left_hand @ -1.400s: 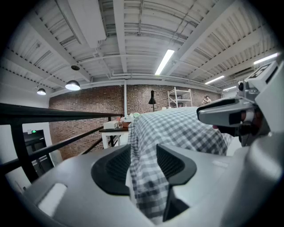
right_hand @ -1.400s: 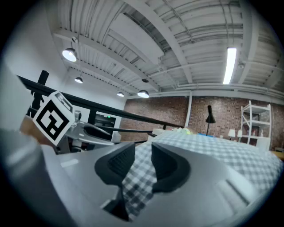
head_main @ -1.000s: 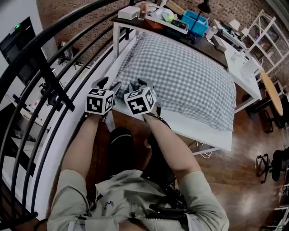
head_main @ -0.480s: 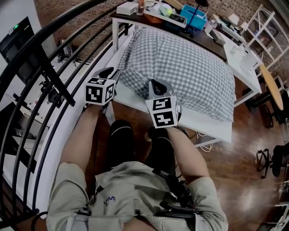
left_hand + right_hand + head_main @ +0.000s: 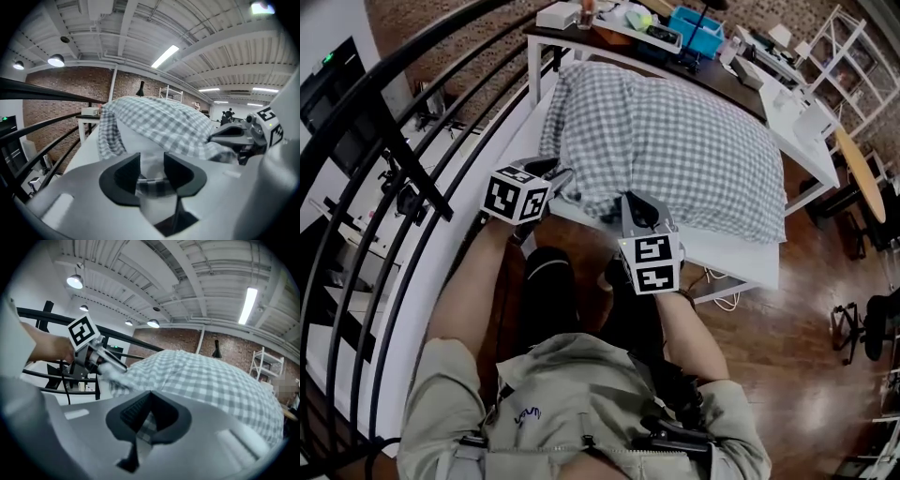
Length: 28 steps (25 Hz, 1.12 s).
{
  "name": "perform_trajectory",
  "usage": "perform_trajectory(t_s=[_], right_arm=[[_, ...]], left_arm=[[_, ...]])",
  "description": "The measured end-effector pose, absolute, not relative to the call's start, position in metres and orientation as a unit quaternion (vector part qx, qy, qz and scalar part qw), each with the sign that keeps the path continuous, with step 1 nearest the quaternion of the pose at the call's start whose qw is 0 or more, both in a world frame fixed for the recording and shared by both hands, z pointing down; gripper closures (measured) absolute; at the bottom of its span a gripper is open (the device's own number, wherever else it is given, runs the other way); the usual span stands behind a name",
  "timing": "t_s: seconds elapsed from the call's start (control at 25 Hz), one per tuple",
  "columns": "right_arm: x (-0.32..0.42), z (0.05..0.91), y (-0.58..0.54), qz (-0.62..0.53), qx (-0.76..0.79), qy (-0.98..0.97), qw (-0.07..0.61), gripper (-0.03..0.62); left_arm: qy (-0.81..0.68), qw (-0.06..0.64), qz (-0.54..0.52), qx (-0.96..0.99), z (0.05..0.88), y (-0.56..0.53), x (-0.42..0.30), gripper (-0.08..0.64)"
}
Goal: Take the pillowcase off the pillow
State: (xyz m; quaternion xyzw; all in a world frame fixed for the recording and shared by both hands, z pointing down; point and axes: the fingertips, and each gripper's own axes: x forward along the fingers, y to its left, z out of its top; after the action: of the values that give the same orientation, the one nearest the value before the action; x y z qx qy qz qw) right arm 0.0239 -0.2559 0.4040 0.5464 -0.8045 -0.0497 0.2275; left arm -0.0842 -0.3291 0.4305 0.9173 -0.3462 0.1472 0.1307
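Spread apart along the near edge of the pillowcase [image 5: 675, 141], the two grippers no longer sit side by side as they did a second ago; the right gripper [image 5: 149, 405] has travelled rightward from the near-left corner to about the middle of that edge; the left gripper [image 5: 151, 161] has swung inward onto the corner, where the checked cloth now lies bunched and drawn out toward it.

Right gripper: jaws fully together, a fold of checked cloth nipped between them; left gripper: jaws just closing and then eased a little, now partway apart, with a wad of checked cloth and some white stuff, possibly the pillow's corner, pressed between the pads.

The pillowcase lies plump across the white table [image 5: 741, 267], its near edge just inside the table's front rim; by the look of it the pillow is still wholly inside, and no bare pillow shows in the head view.

Two holds set apart on one edge read as a search for the open end; one hand would anchor the corner while the other draws cloth away from it. Both grippers come in low along the tabletop, probably to bite only the loose hem and not the stuffing; the person stands at the near side, so that edge is the one within easy reach.
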Motion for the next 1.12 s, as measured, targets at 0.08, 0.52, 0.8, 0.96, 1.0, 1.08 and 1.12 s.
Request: perform_trajectory(t_s=[0.08,0.52,0.8,0.96,1.0,1.08,1.12], right_arm=[[0.025,0.403,-0.255,-0.05,0.551,-0.803,0.22,0.586],[0.03,0.399,-0.254,-0.043,0.562,-0.803,0.195,0.586],[0.019,0.394,-0.254,-0.057,0.556,-0.807,0.189,0.586],[0.036,0.378,-0.254,-0.076,0.572,-0.796,0.184,0.586],[0.044,0.37,-0.254,-0.085,0.581,-0.789,0.182,0.586],[0.061,0.353,-0.252,-0.107,0.601,-0.772,0.179,0.586],[0.071,0.344,-0.251,-0.12,0.612,-0.761,0.181,0.586]], left_arm=[[-0.319,0.128,0.158,0.925,0.44,-0.318,-0.072,0.434],[-0.266,0.158,0.138,0.941,0.439,-0.285,-0.069,0.403],[-0.322,0.133,0.178,0.92,0.445,-0.299,-0.075,0.535],[-0.351,0.129,0.121,0.919,0.407,-0.304,-0.09,0.541],[-0.354,0.133,0.102,0.92,0.395,-0.304,-0.095,0.542],[-0.354,0.141,0.066,0.922,0.373,-0.302,-0.104,0.543],[-0.352,0.145,0.051,0.923,0.364,-0.3,-0.108,0.543]])
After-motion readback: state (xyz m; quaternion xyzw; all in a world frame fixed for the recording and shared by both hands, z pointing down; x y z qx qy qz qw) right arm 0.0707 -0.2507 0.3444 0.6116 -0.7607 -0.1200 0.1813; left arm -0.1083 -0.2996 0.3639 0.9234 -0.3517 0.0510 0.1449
